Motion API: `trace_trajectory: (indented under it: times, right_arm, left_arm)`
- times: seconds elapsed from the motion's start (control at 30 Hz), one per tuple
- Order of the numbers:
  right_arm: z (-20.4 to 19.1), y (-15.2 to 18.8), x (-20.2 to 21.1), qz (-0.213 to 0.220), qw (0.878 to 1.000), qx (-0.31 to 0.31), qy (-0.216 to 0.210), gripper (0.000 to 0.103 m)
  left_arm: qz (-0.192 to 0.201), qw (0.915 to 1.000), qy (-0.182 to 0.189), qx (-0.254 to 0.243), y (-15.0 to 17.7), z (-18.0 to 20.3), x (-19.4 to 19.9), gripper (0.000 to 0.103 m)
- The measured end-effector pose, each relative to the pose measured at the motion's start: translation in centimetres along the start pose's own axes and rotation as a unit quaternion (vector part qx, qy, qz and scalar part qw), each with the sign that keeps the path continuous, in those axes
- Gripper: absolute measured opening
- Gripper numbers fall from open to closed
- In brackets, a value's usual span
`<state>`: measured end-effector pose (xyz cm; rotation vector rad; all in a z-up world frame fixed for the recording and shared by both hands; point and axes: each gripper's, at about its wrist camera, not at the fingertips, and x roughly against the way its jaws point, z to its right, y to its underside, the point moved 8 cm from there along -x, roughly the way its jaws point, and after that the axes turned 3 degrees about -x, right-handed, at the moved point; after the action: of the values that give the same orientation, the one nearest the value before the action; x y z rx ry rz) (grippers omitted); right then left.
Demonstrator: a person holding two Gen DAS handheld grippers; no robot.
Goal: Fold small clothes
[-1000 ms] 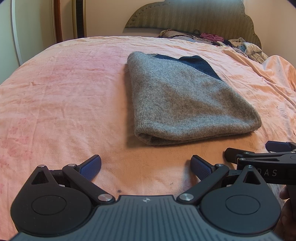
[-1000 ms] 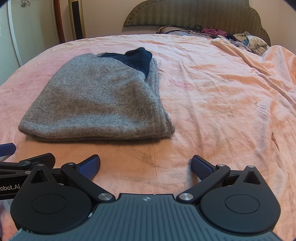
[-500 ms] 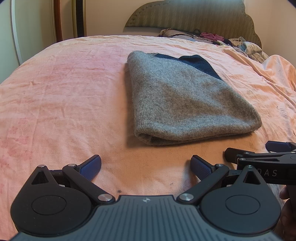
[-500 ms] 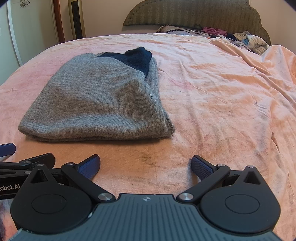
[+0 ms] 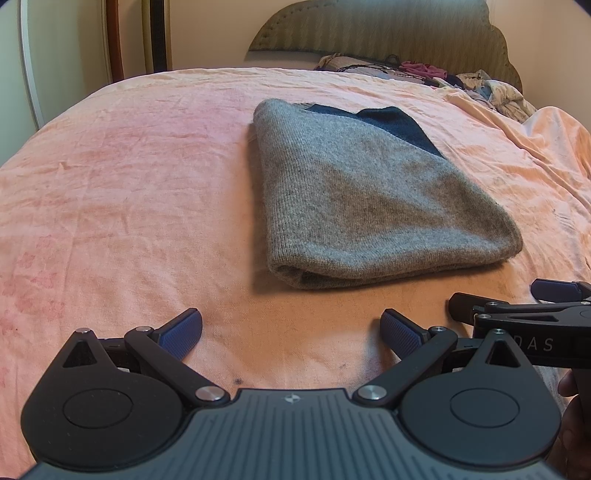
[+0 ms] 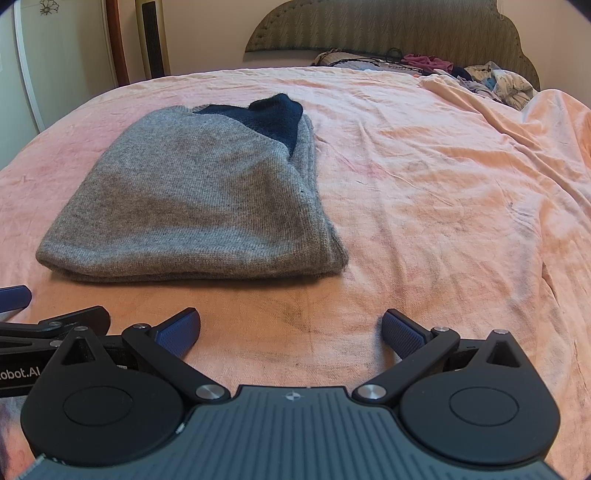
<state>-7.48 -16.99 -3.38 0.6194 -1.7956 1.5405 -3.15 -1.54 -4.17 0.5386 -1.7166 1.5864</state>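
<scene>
A grey knit sweater (image 5: 373, 199) with a dark blue part at its far end lies folded into a flat rectangle on the pink bedspread (image 5: 129, 192). The right wrist view has the same sweater (image 6: 199, 199) ahead and to the left. My left gripper (image 5: 291, 334) hovers open over bare bedspread, short of the sweater's near edge, holding nothing. My right gripper (image 6: 291, 332) is open too, empty, near the sweater's front right corner. The two grippers sit side by side; each shows at the edge of the other's view.
A pile of loose clothes (image 6: 461, 74) lies against the padded headboard (image 6: 399, 29) at the far end. The bedspread (image 6: 461, 192) is rumpled into a ridge at the right. A wall and a wooden door frame (image 5: 114, 40) stand at the far left.
</scene>
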Motion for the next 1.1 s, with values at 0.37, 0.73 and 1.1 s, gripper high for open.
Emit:
trace_trajectory:
  times: [0.37,0.73,1.1]
  right_arm:
    - [-0.01,0.01,-0.02,-0.001,1.000,0.000,0.000,0.103]
    - [0.02,0.04,-0.05,-0.001,1.000,-0.001,0.000,0.103]
    - [0.09,0.03,-0.07,-0.002,1.000,0.001,0.000,0.103]
  left_arm:
    - [0.003,1.0000,0.000,0.001,-0.04,-0.05,0.00,0.103]
    - [0.008,1.0000,-0.001,0.005,-0.04,-0.13,-0.02,0.103]
    - [0.001,1.0000,-0.001,0.004,-0.16,-0.19,0.06,0.103]
